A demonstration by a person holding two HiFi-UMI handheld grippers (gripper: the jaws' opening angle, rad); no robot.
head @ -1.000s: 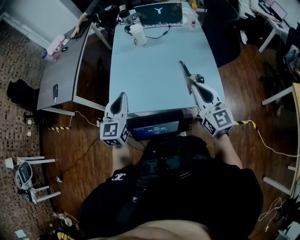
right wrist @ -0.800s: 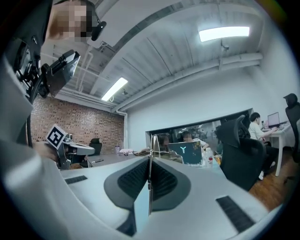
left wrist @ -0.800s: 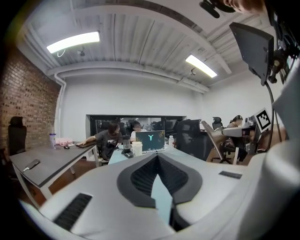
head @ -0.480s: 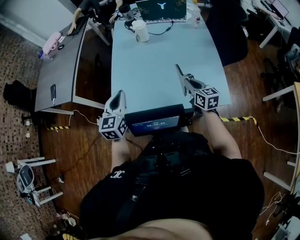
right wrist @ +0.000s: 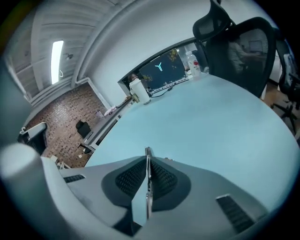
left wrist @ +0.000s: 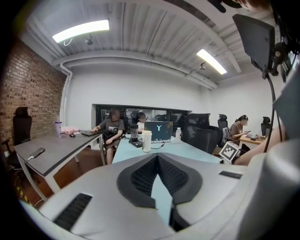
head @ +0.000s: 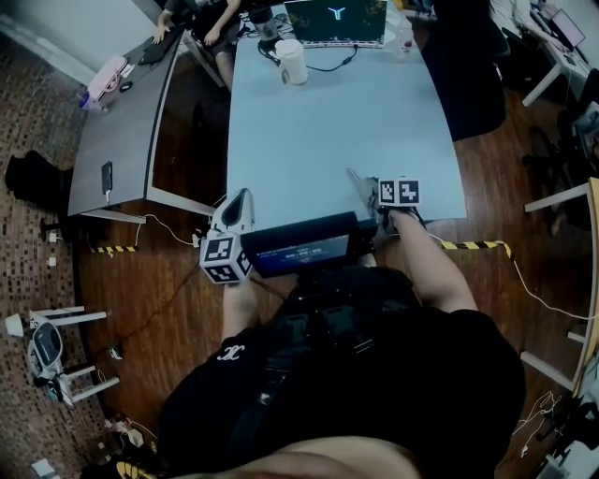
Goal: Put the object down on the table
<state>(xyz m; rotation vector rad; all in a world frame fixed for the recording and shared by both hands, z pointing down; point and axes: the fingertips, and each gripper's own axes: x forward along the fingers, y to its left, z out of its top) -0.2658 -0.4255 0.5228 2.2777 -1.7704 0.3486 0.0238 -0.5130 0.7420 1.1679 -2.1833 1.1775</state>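
A thin grey metal tool (right wrist: 147, 180) stands edge-on between the jaws of my right gripper (right wrist: 148, 161), and its tip pokes out past the fingertips over the light blue table (right wrist: 211, 126). The jaws are opening, though both pads still lie against the blade near the tips. In the head view the right gripper (head: 367, 190) is low over the table's near right corner (head: 440, 201), with the tool's end (head: 354, 174) pointing away from me. My left gripper (head: 241, 204) hangs just off the table's near left corner, its jaws together with nothing between them.
At the table's far end stand a laptop (head: 337, 19), a white cup (head: 292, 62) and a bottle (head: 404, 36). A grey desk (head: 122, 131) carrying a phone (head: 109, 178) stands to the left. A black chair (head: 465, 65) is on the right. People sit at the far desks.
My right gripper has come back toward me and down, from mid-table on the right to the near right corner, carrying the tool. The left gripper has hardly moved.
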